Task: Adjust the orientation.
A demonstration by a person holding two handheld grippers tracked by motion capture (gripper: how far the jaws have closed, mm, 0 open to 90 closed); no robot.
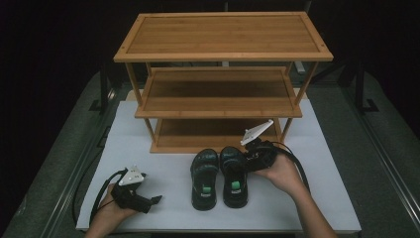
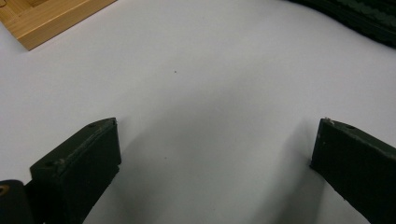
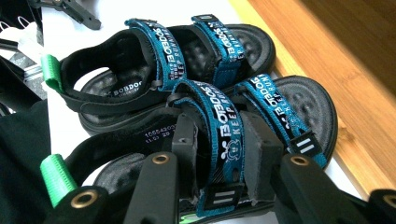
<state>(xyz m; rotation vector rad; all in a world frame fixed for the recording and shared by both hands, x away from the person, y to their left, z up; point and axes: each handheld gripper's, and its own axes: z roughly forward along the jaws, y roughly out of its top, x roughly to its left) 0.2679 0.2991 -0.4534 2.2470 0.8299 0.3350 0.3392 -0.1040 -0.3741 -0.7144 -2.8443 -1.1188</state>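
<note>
- Right sandal (image 3: 224, 140) sits beside left sandal (image 1: 204, 178) on white table (image 1: 307, 198), before shelf (image 1: 223, 106); I see my right gripper (image 3: 219, 154) pinching its blue strap, sole partly hidden.
- Left gripper (image 2: 215, 154) spread over bare table.

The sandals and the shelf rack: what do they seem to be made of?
The sandals look like black foam or rubber soles with a dimpled matt footbed, blue woven fabric straps with printed letters, and green fabric heel loops. The shelf rack looks like bamboo or light wood: warm brown boards with visible strips, smooth, slightly glossy.
</note>
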